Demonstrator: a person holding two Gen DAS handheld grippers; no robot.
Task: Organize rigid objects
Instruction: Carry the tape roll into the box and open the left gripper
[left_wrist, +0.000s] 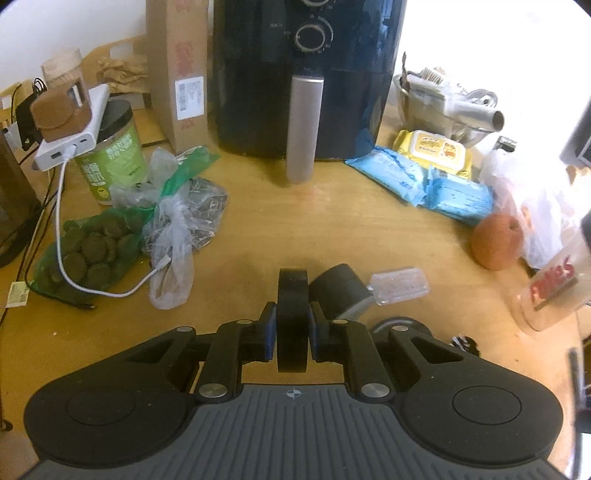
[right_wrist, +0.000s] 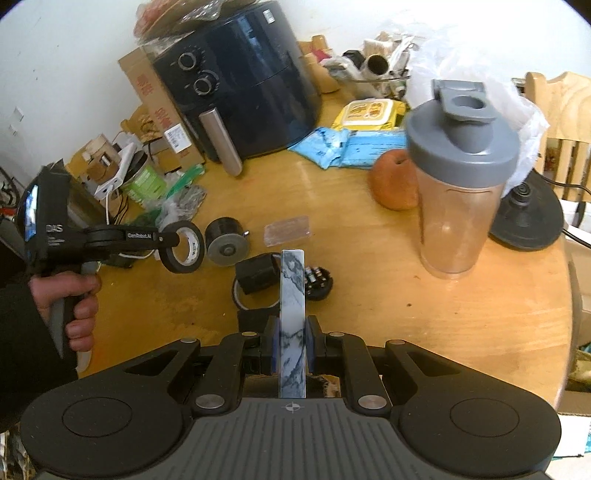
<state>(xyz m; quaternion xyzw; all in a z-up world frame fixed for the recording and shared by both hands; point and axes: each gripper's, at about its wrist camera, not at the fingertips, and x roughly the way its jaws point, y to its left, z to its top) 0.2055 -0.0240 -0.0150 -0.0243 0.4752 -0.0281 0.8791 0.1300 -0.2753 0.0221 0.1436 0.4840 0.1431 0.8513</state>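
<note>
The left claw (left_wrist: 292, 328) pinches a black tape roll (left_wrist: 292, 317) above the tabletop (left_wrist: 332, 229); the right claw (right_wrist: 293, 343) clamps a marbled slab (right_wrist: 293, 317) on edge.

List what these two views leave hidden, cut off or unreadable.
- Marbled slab, right wrist view: its lower end disappears behind the right claw body.
- Tape roll, left wrist view: its bottom sits behind the left claw.
- Air fryer, left wrist view: top cut off by the frame edge.
- Shaker bottle, left wrist view: blurred at the fisheye rim, label only partly readable.
</note>
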